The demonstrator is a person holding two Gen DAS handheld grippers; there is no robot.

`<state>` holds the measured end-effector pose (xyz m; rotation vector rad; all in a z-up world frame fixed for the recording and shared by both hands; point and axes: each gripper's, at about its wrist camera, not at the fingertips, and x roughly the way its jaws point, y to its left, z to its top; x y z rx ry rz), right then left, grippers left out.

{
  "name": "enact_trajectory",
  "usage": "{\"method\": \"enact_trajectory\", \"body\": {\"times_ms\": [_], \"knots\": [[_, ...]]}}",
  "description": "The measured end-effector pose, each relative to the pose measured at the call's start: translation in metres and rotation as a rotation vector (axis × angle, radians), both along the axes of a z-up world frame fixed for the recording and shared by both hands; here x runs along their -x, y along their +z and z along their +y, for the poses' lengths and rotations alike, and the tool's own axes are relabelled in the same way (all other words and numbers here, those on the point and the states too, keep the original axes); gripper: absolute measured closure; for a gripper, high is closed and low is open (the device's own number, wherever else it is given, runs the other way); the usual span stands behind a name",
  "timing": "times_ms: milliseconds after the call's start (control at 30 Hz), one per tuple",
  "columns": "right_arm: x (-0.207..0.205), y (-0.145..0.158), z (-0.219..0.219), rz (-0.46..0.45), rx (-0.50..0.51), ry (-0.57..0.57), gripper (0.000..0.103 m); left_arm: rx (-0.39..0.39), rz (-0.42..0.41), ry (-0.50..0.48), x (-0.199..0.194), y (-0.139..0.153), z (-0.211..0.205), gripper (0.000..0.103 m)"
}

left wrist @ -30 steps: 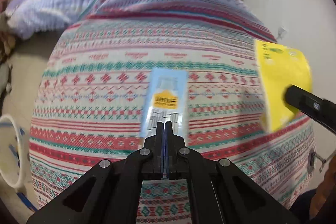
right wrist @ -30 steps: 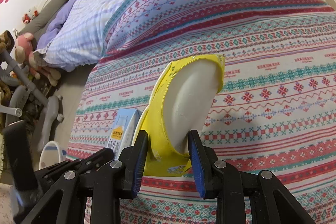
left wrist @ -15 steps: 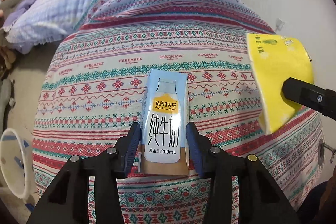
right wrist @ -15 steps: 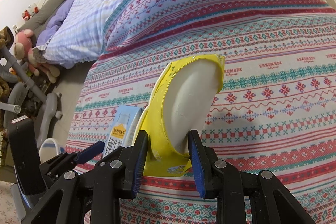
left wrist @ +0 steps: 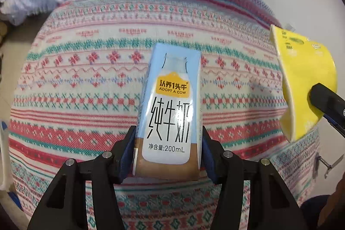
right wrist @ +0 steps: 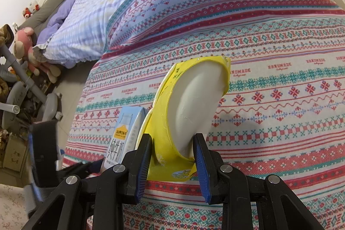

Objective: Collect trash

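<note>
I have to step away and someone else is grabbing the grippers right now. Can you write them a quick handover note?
Left gripper: jaws shut on the milk carton, held above the patterned bedspread.
Right gripper: jaws shut on the yellow paper cup, squashed flat.
Done: both pieces of trash are picked up.
Left: carry both to a bin and drop them in; no bin can be identified in either view.

The left tongs (left wrist: 168, 143) clasp a pale-blue milk carton (left wrist: 170, 105) at its lower sides, above the patterned bed cover (left wrist: 86, 83); a yellow cup (left wrist: 301, 83) hangs at right.
</note>
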<state>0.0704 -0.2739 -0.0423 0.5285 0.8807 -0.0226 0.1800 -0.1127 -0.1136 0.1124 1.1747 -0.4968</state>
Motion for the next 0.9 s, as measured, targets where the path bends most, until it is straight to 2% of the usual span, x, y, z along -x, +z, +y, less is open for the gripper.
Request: {"method": "enact_trajectory", "body": {"times_ms": [33,233,533,733,900], "knots": [[0.000,0.000,0.000,-0.002,0.000,0.000,0.068,-0.016,-0.031,-0.001,0.002,0.005,-0.001,0.047],[0.002,0.002,-0.005,-0.013,-0.006,-0.007,0.068,0.009,-0.149,-0.003,0.017,0.043,0.000,0.048],[0.003,0.004,-0.002,-0.020,0.006,0.000,0.068,-0.027,-0.248,-0.010,0.042,0.068,0.007,0.047],[0.002,0.006,0.007,-0.033,0.046,0.015,0.068,-0.052,-0.290,-0.010,0.043,0.076,0.031,0.047],[0.001,0.007,0.024,-0.049,0.075,0.047,0.068,-0.042,-0.279,0.020,0.038,0.078,0.067,0.047]]}}
